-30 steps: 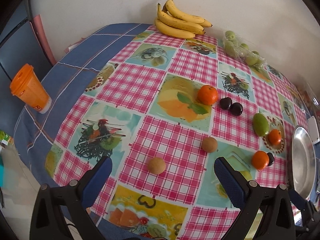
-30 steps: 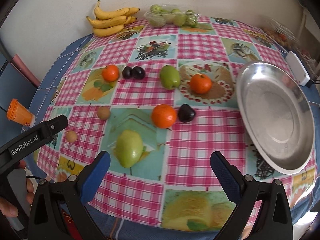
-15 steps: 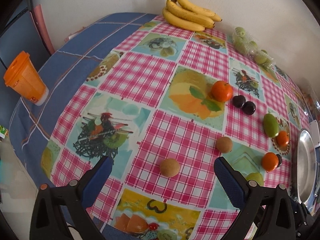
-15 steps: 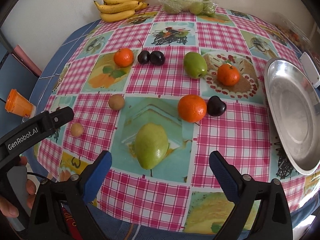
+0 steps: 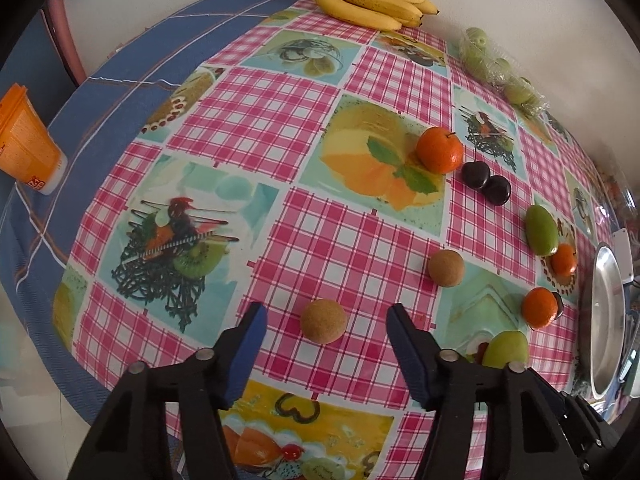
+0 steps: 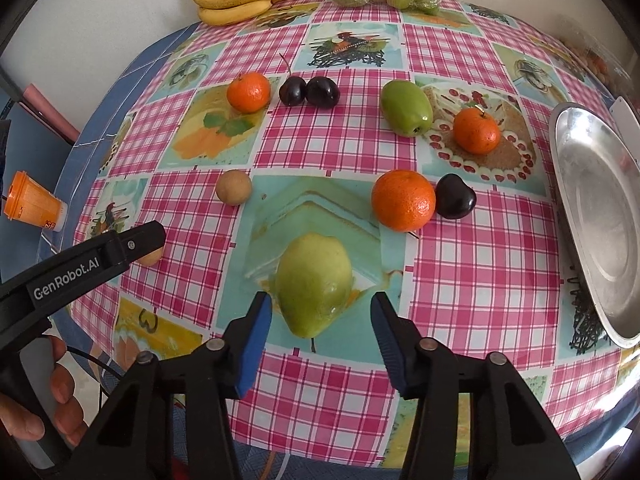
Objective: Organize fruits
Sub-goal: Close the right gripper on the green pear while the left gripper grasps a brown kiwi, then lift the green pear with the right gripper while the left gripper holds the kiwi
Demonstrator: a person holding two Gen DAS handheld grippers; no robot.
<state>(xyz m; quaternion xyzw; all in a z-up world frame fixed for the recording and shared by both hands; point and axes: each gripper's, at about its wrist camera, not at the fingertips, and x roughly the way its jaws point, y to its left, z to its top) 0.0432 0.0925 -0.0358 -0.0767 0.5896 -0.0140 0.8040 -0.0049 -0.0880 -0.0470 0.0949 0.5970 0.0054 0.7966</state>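
Fruit lies scattered over the checked pink tablecloth (image 6: 320, 148); nothing rests yet in the shiny oval metal tray (image 6: 600, 216) at the right edge, so sorting looks barely begun. The right gripper (image 6: 320, 312) is closing, its jaws flanking the pale green pear (image 6: 314, 288) without clear contact. The left gripper (image 5: 324, 322) is closing likewise around the small round brown fruit (image 5: 323, 321), gaps showing on both sides.
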